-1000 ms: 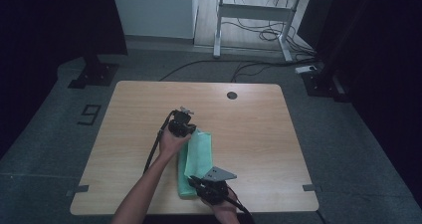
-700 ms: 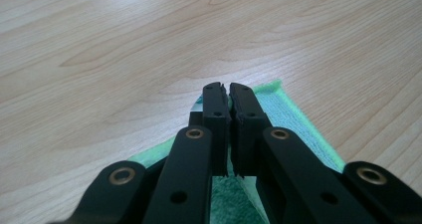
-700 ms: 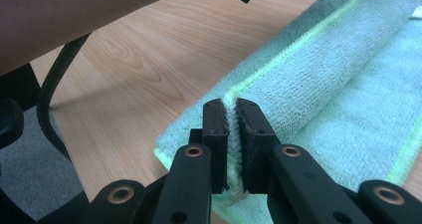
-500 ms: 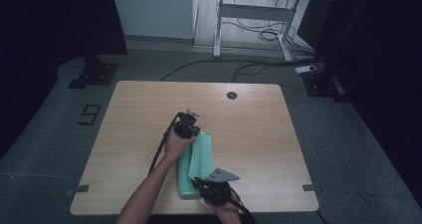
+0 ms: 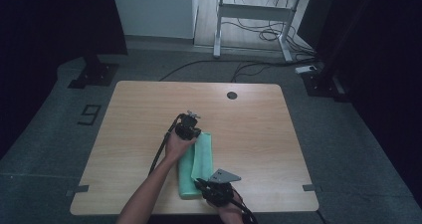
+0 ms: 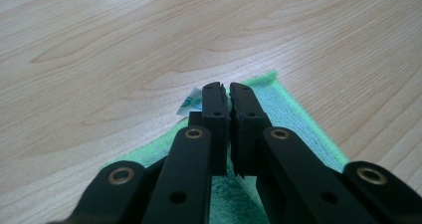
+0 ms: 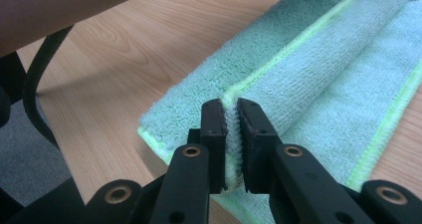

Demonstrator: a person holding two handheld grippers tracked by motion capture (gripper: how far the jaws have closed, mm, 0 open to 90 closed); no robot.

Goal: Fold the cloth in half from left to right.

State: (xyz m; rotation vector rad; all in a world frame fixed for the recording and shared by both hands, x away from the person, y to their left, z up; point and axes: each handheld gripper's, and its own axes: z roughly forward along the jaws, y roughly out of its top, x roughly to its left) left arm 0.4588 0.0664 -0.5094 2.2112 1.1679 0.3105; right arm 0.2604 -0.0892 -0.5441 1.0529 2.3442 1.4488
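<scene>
A green towel [image 5: 203,154], folded into a long strip, lies lengthwise on the near middle of the wooden table [image 5: 259,129]. My left gripper [image 5: 188,129] is at its far end, shut on the towel's corner [image 6: 293,119] beside a small white tag [image 6: 190,104]; its jaw tips [image 6: 226,89] nearly touch. At the near end my right gripper [image 5: 214,189] is shut on a raised fold of the towel [image 7: 318,69], and pile shows between its jaws [image 7: 231,107]. The lifted layer runs between the two grippers.
A black grommet hole [image 5: 232,95] sits near the table's far edge. The left gripper's cable [image 5: 161,152] trails along the forearm [image 7: 74,5]. On the floor behind stand a desk frame [image 5: 249,15] and black stand bases [image 5: 92,74].
My left gripper has shifted slightly right and nearer with the towel's far corner. The right gripper has stayed at the near end.
</scene>
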